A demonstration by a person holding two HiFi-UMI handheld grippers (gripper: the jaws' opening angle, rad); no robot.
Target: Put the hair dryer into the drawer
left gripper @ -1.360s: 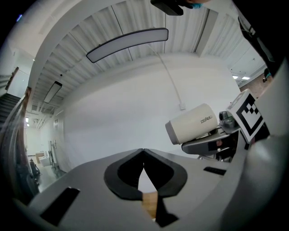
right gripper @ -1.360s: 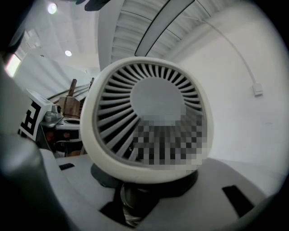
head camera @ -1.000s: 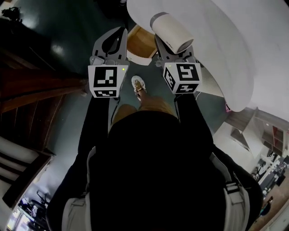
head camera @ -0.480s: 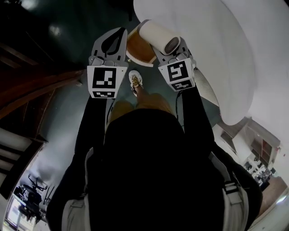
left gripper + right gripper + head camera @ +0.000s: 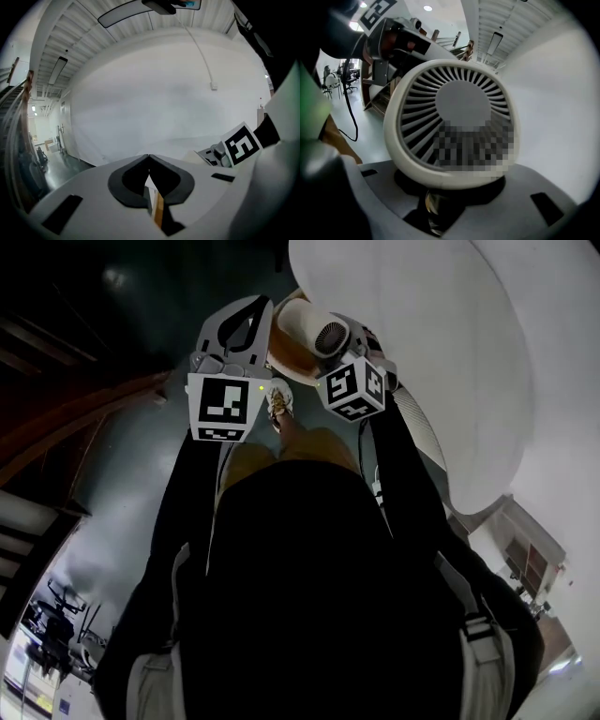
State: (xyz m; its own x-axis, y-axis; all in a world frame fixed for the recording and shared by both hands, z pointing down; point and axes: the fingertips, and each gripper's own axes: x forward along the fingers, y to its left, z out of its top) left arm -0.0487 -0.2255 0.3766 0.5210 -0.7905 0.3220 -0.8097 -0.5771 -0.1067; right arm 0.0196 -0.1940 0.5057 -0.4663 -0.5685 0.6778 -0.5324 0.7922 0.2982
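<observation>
The hair dryer point(image 5: 307, 322) is cream-white with a round grille at its back end point(image 5: 454, 119). My right gripper point(image 5: 342, 348) is shut on it low down, and its fingertips are hidden under the dryer body point(image 5: 445, 190). The dryer hangs over a wooden drawer point(image 5: 284, 354) that shows below and between the two grippers. My left gripper point(image 5: 253, 307) is beside the dryer on its left, its jaws closed tip to tip with nothing in them point(image 5: 149, 158). A strip of the drawer's wood point(image 5: 159, 211) shows through its jaw gap.
A large white rounded surface point(image 5: 441, 352) lies right of and beyond the drawer. The person's shoe point(image 5: 279, 401) stands on the dark floor just before the drawer. Dark wooden stairs point(image 5: 84, 418) run along the left. The right gripper's marker cube point(image 5: 241, 146) shows in the left gripper view.
The right gripper has sunk and rolled, carrying the dryer left and down from over the white surface to over the wooden drawer. The left gripper has dropped a little.
</observation>
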